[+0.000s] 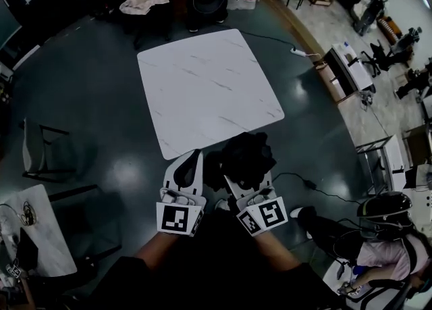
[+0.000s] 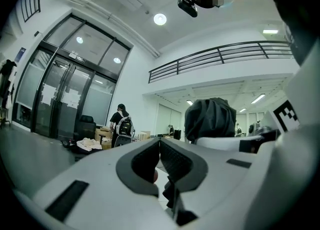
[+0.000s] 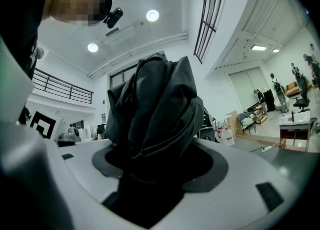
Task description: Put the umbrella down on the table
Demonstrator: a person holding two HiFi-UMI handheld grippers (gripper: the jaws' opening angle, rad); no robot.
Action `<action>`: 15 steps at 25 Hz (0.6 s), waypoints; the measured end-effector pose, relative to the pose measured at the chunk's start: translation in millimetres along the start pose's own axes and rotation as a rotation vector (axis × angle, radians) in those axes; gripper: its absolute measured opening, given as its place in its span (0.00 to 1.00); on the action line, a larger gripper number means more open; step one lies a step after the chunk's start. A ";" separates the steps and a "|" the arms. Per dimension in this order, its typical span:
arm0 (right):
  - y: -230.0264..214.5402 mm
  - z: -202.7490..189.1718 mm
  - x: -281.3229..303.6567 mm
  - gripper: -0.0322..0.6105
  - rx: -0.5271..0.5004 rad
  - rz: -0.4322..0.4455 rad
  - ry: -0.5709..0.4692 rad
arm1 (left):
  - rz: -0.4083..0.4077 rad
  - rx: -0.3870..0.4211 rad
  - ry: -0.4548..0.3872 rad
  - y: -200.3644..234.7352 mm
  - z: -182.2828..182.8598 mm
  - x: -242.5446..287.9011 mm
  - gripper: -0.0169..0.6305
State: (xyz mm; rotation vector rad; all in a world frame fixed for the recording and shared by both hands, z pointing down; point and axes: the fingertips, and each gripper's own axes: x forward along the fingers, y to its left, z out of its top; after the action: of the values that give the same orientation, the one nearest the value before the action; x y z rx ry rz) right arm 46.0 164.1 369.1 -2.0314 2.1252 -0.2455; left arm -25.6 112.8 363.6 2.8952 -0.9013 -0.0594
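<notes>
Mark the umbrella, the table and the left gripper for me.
umbrella (image 1: 248, 155): head view, its bunched black fabric.
table (image 1: 209, 86): head view, bare middle of top.
left gripper (image 2: 160, 143): left gripper view, where its tips meet.

One white marble table (image 1: 209, 92) stands mid-floor. Just off the table's near edge there is one black umbrella (image 1: 248, 153) and two grippers, the left gripper (image 1: 191, 161) and the right gripper (image 1: 248, 177). One chair (image 1: 39, 148) stands to the table's left. One person (image 1: 374, 251) sits off the table's near right corner.
</notes>
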 end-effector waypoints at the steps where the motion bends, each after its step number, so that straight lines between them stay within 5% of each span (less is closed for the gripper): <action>1: 5.4 0.7 9.2 0.54 -0.005 0.001 -0.004 | 0.001 -0.007 0.005 9.8 1.8 2.1 0.05; 15: 32.3 -28.3 111.0 0.54 -0.018 -0.096 0.034 | -0.034 -0.057 -0.005 128.4 -3.9 18.8 0.05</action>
State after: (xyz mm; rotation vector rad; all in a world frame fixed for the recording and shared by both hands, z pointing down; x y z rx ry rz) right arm 3.0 54.4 385.8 -2.1569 2.0591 -0.2774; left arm -82.3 -2.5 382.2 2.8592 -0.8376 -0.0942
